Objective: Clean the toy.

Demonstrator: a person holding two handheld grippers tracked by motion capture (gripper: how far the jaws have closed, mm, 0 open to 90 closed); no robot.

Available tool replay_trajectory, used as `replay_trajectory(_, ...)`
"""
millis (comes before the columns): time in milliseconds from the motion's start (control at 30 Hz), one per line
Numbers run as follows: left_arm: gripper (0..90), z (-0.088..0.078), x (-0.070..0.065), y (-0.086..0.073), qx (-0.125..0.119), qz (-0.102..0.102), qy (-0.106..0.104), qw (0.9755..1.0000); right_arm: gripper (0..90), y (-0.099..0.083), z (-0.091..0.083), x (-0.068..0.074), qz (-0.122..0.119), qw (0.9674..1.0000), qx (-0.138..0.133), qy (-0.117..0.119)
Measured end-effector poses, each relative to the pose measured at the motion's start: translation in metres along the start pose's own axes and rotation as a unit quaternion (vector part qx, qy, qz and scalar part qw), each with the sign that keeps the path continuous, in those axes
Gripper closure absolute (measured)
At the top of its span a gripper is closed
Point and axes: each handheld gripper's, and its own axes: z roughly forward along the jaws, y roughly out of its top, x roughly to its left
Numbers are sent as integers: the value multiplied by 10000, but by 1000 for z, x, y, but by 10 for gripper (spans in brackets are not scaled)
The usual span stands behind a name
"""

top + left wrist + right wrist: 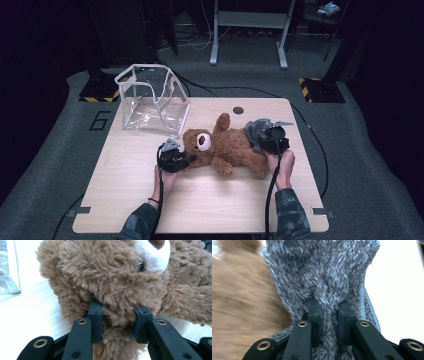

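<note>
A brown teddy bear (225,147) lies on its back across the middle of the wooden table (200,210), head toward the left. My left gripper (189,160) is shut on the bear's head; in the left gripper view the pads pinch a fold of brown fur (112,277) between them, gripper (118,320). At the bear's right end, by its legs, lies a grey fuzzy cloth (256,131). My right gripper (261,141) is shut on it, and in the right gripper view a bunched ridge of the grey cloth (324,270) is squeezed between the pads, gripper (329,312), with brown fur (242,302) at left.
A clear plastic bag (150,100) with white edging stands open at the table's back left corner. A dark round hole (238,110) sits near the back edge. Cables trail off the table's right side. Bare wood lies in front of the bear.
</note>
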Motion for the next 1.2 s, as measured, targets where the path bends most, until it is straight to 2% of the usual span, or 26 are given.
replay_trajectory(33,663,0,0,0,0,0,0,10000,760,3,2,6,-23,9999,16,111)
replay_trajectory(67,663,0,0,0,14,14,-9,10000,760,3,2,6,-23,9999,16,111)
replay_trajectory(100,661,0,1,0,28,18,-11,10000,760,4,6,11,-127,9998,89,94)
replay_trajectory(133,657,0,0,1,34,23,-16,10000,760,3,21,13,-236,9991,339,-52)
replay_trajectory(233,651,0,-1,2,59,72,19,10000,760,-2,30,-5,72,9981,603,-143)
replay_trajectory(300,647,-1,0,2,72,60,-5,10000,759,-3,19,-12,138,9983,528,-208)
replay_trajectory(367,646,-1,0,1,58,61,-13,10000,759,-1,-1,-10,110,9994,269,-199)
replay_trajectory(400,645,-1,-1,1,53,40,5,10000,759,1,-11,-7,86,9998,136,-107)
replay_trajectory(467,645,-1,-2,2,61,44,32,10000,758,4,-26,8,-139,9999,52,85)
replay_trajectory(500,645,-1,-2,2,61,44,32,10000,758,4,-26,8,-139,9999,52,85)
replay_trajectory(533,645,-1,-2,2,68,30,55,10000,758,3,-29,23,-385,9989,132,246)
replay_trajectory(567,645,-1,-2,2,68,30,55,10000,758,3,-29,23,-385,9989,132,246)
replay_trajectory(600,645,-1,-3,2,82,25,56,9999,758,-4,-23,31,-607,9975,316,152)
replay_trajectory(633,645,-1,-3,2,80,39,67,9999,758,-4,-23,31,-607,9975,316,152)
replay_trajectory(667,645,-1,-4,2,104,61,79,9999,758,-12,-14,22,-581,9974,418,103)
replay_trajectory(700,645,-1,-4,2,103,75,77,9999,758,-12,-14,22,-581,9974,418,103)
replay_trajectory(733,645,-1,-5,2,108,78,81,9999,758,-22,-8,7,-400,9975,588,-42)
replay_trajectory(800,645,-2,-4,2,110,93,80,9999,757,-32,-3,-9,-239,9967,752,-192)
replay_trajectory(833,644,-2,-4,2,110,93,80,9999,757,-32,-3,-9,-239,9967,752,-192)
replay_trajectory(867,645,-1,-4,2,105,58,90,9999,757,-38,-5,-20,-121,9963,808,-264)
replay_trajectory(933,644,-1,-4,2,97,48,78,9999,756,-38,-10,-20,-44,9969,748,-236)
replay_trajectory(967,643,-1,-4,2,87,14,78,9999,755,-35,-16,-19,-90,9977,627,-230)
replay_trajectory(1000,642,-1,-4,2,81,-2,87,9999,754,-25,-32,-8,-178,9992,322,-176)
replay_trajectory(1067,642,-1,-5,2,90,6,101,9999,753,-13,-45,11,-364,9993,59,53)
replay_trajectory(1133,642,-1,-5,2,91,-1,109,9999,753,-6,-51,35,-628,9978,-23,207)
replay_trajectory(1200,642,-1,-5,2,94,-4,117,9999,752,-7,-42,54,-887,9958,75,231)
